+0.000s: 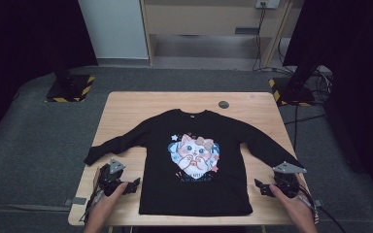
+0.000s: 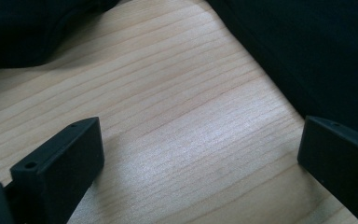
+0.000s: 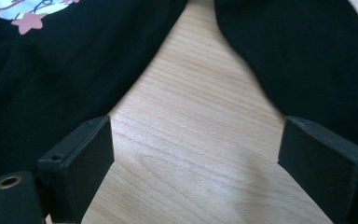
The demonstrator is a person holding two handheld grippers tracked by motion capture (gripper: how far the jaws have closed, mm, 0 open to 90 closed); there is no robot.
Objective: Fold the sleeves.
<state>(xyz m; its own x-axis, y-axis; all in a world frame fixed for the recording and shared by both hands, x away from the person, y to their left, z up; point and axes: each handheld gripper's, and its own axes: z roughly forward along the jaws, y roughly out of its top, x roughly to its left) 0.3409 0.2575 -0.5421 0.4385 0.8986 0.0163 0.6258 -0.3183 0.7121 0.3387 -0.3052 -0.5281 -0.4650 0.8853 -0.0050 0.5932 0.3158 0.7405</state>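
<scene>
A black long-sleeved shirt [image 1: 194,179] with a cartoon cat print [image 1: 193,153] lies flat on the wooden table [image 1: 126,109], both sleeves spread out. My left gripper [image 1: 135,185] rests on the table just left of the shirt's lower body, open, with bare wood between its jaws; black fabric [image 2: 307,51] lies ahead of it on the right. My right gripper [image 1: 258,186] sits just right of the shirt's hem, open over bare wood, between the shirt body [image 3: 51,84] and the right sleeve [image 3: 307,60].
A small dark round disc [image 1: 223,104] sits near the table's far edge. Grey carpet surrounds the table. Two black stands with hazard-striped bases [image 1: 70,90] flank the far corners, and cables [image 1: 320,82] lie at the right.
</scene>
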